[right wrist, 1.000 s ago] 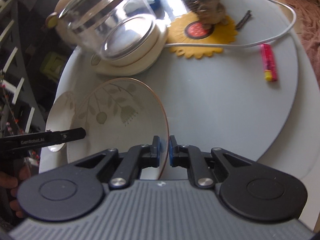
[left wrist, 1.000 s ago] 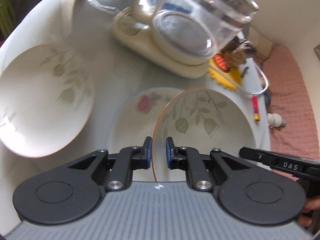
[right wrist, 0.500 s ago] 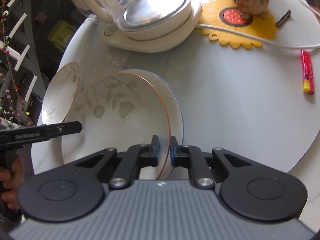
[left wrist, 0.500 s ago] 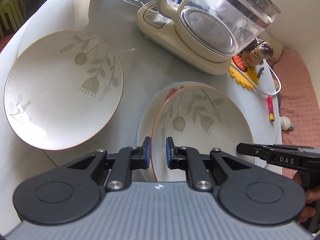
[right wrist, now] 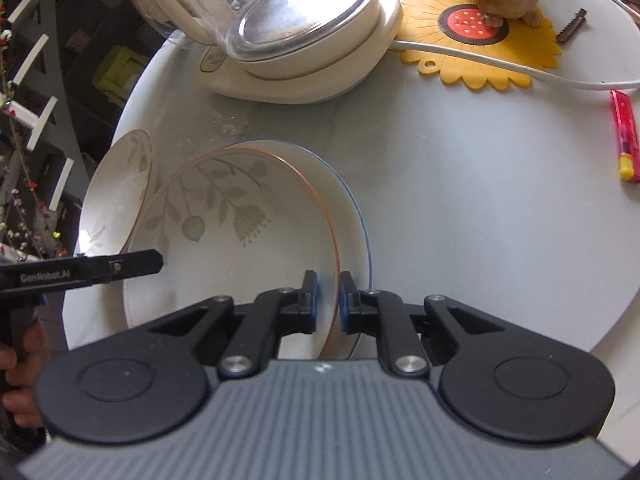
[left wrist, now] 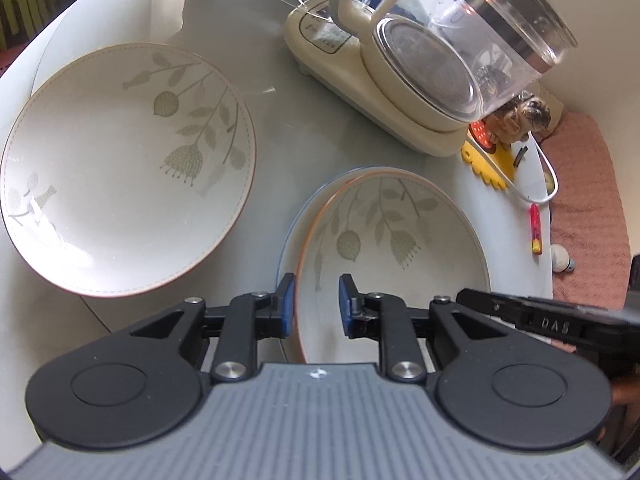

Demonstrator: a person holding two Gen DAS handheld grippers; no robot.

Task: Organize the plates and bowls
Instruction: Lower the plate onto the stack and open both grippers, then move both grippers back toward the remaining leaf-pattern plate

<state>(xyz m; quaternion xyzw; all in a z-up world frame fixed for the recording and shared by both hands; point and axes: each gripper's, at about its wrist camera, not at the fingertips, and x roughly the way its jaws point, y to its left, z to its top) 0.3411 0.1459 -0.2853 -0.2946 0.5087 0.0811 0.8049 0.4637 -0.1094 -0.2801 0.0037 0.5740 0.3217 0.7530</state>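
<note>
1. Left gripper [left wrist: 316, 300]: black linkage arms, blue pads [left wrist: 287, 300], silver pivot screws behind them.
2. Right gripper [right wrist: 328, 300]: ribbed grey body nearest the camera, round black discs flanking.

The blue-rimmed plate [left wrist: 289, 236] shows only as a crescent; the leaf-patterned bowl [left wrist: 396, 256] nested in it covers the rest (whatever pattern it carries cannot be told). The bowl's near rim disappears behind the left gripper's [left wrist: 316, 300] grey body. The glass kettle's [left wrist: 460, 28] top is cut by the picture's upper edge. The second leaf-patterned bowl [right wrist: 116, 192], near the tabletop's left edge, is half hidden in the right wrist view.
</note>
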